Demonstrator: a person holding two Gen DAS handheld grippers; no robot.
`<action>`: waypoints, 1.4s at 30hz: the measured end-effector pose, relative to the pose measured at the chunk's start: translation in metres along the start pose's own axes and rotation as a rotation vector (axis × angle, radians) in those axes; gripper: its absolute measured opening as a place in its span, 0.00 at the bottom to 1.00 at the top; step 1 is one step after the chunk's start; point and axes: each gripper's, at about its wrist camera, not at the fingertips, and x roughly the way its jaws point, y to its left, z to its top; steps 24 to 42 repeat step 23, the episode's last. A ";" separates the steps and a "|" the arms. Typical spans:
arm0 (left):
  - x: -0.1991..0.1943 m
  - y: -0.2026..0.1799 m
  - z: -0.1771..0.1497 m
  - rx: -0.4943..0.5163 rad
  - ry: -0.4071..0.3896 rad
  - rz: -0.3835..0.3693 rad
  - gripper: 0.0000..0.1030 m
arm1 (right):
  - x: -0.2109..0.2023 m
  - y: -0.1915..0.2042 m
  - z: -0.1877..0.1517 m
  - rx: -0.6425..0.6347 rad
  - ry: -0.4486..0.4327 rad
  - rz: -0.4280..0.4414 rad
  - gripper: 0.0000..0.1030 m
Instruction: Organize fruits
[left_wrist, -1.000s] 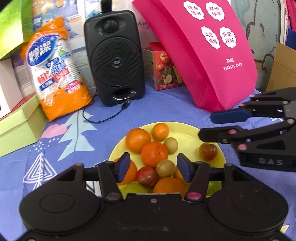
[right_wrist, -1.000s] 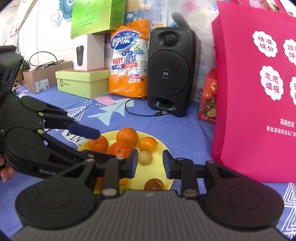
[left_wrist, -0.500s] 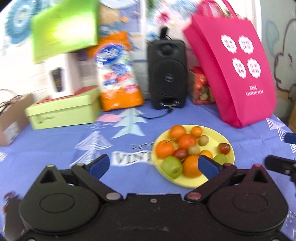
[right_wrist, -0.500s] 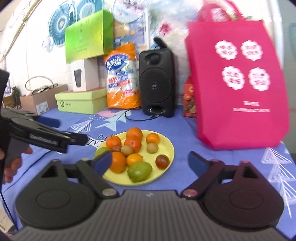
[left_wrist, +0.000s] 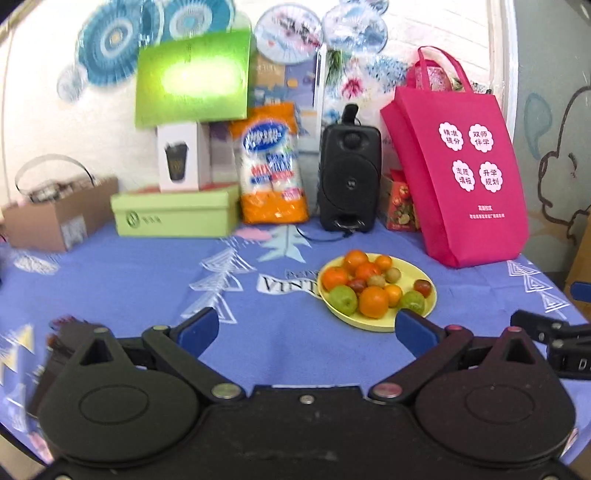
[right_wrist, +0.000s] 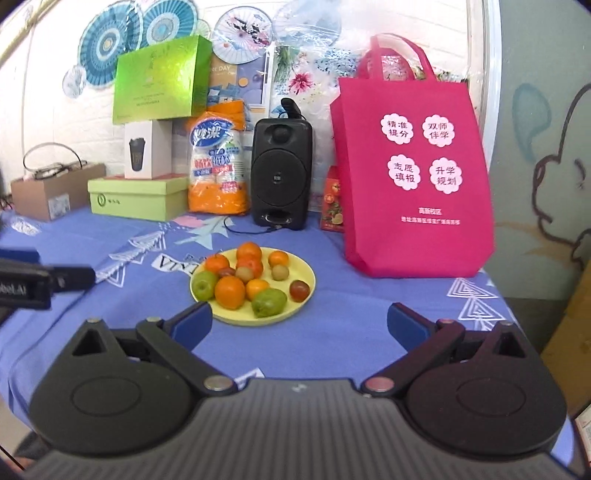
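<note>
Near table (right_wrist: 332, 332) edge, seemingly, plate (right_wrist: 306, 295)

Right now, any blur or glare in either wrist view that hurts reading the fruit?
Left wrist: soft motion blur throughout, glare washing out the green box; fruit on the yellow plate still distinguishable. Right wrist: sharper, milder sheen on the box, fisheye bending at edges.

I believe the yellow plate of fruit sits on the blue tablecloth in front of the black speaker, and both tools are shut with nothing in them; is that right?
Not quite. The yellow plate does sit on the blue tablecloth in front of the black speaker, and both tools hold nothing, but they are open, not shut. The right wrist view shows the right tool spread wide; the left wrist view shows the same for the left tool.
</note>
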 end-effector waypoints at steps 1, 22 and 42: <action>-0.004 -0.001 0.000 0.006 -0.006 0.002 1.00 | -0.002 0.002 -0.002 -0.008 0.002 -0.002 1.00; -0.010 -0.003 -0.014 -0.034 0.053 0.072 1.00 | -0.006 0.013 -0.019 -0.012 0.059 -0.009 1.00; -0.009 -0.003 -0.014 -0.038 0.062 0.059 1.00 | -0.005 0.013 -0.019 -0.016 0.060 -0.007 1.00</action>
